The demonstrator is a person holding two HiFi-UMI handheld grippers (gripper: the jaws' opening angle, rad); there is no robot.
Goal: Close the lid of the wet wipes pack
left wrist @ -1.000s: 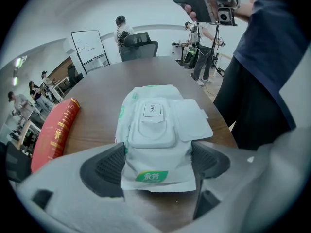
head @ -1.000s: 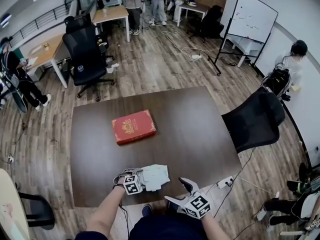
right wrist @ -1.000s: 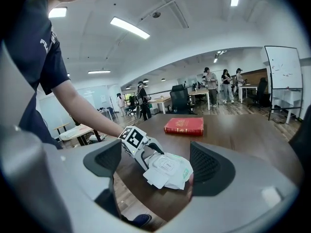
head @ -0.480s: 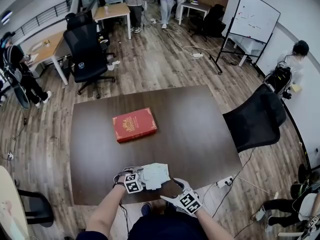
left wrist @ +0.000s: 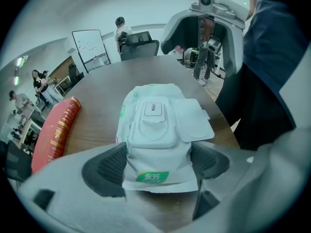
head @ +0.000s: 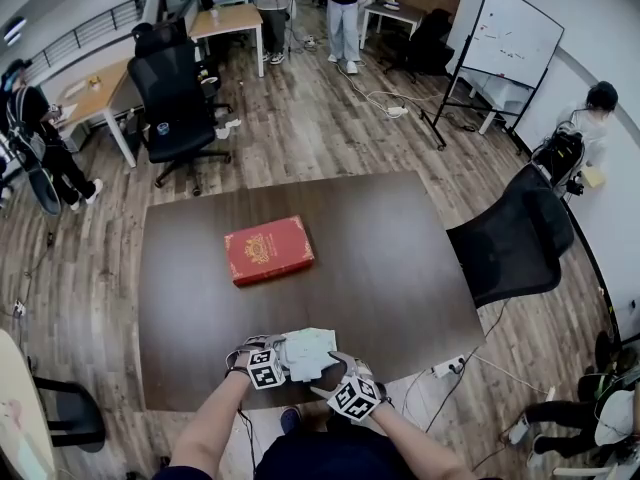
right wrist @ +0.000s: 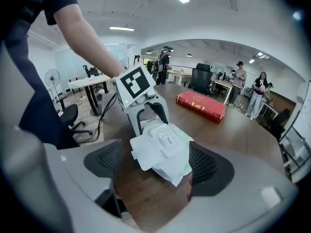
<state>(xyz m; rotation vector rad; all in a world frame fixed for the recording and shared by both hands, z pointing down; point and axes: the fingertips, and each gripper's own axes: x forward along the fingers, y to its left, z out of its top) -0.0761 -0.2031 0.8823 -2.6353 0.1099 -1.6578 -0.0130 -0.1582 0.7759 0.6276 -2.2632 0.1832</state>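
The closing step is about to begin: the pack is steadied and the closing hand is arriving, but the lid is not yet touched. The wet wipes pack (head: 310, 351) lies at the near edge of the dark table (head: 400, 268), well apart from the red book (head: 268, 251) farther in. The left gripper (left wrist: 155, 166) has its jaws drawn in tight on the pack's tail end, one pad pressing each side, pinning it flat. The right gripper (right wrist: 156, 166) stands wide open and holds nothing; the pack lies just ahead of its pads, which do not touch it.

The pack is a soft white pouch, a little crumpled, with a green logo near the held end. Its hard plastic lid (left wrist: 194, 123) is swung fully open and lies flat beside its frame, probably on the side towards the person, though the head view is too small to be sure. Inside the frame the seal sticker (left wrist: 153, 109) looks pressed down.

The next move probably calls for the right gripper to get a jaw tip under the lid's free edge, fold it over on its hinge and press until it snaps, while the left hand's grip stops the pouch from sliding.
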